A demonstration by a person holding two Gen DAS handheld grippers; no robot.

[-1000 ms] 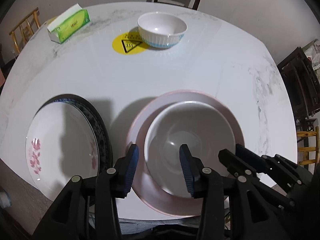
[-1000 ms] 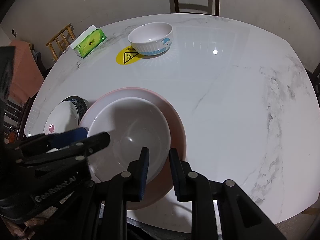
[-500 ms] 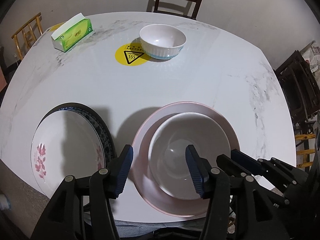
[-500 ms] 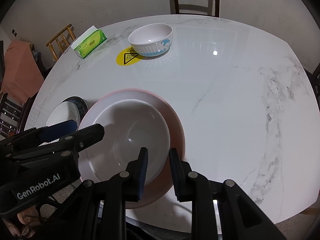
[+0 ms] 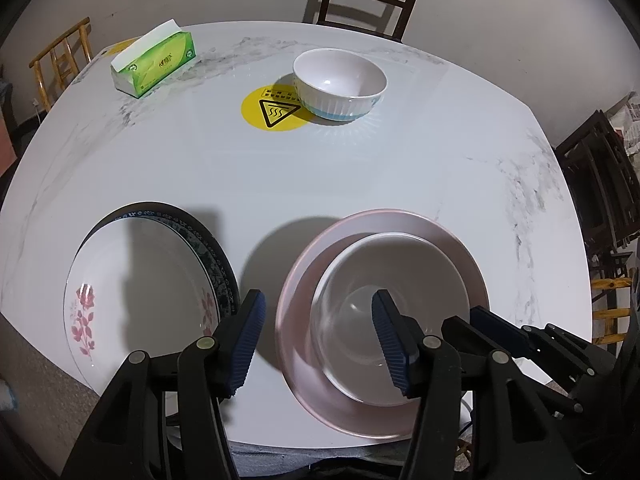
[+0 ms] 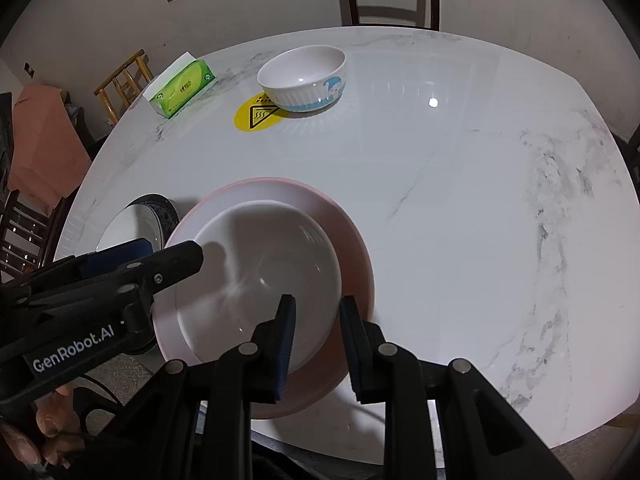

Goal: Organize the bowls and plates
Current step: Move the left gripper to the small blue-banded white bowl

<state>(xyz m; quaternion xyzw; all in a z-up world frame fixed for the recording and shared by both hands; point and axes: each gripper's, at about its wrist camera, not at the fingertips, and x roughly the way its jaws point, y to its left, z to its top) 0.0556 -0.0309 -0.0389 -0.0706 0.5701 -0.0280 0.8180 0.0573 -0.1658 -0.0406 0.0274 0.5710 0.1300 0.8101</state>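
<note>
The large white bowl point(image 5: 390, 312) sits inside the pink plate point(image 5: 308, 280) at the near edge of the marble table point(image 5: 360, 176), so the nesting step looks done and the release is under way. The right gripper point(image 6: 318, 344) straddles the right rims of bowl and plate with only a narrow gap between its jaws — it appears to pinch them, though actual pad contact is hard to confirm. The left gripper point(image 5: 320, 340) stands about half open and holds nothing; one pad hangs inside the bowl, the other left of the pink plate, over bare table.

Compared with a second ago, the left jaws have spread noticeably and the camera has pulled back from the pink plate.

Next, I judge, the small ribbed bowl point(image 5: 340, 84), far beyond the pink plate beside the yellow warning sticker point(image 5: 274, 110), needs collecting. The floral plate point(image 5: 136, 296) lies just left of the pink plate, on a dark-rimmed plate point(image 5: 208, 256).
</note>
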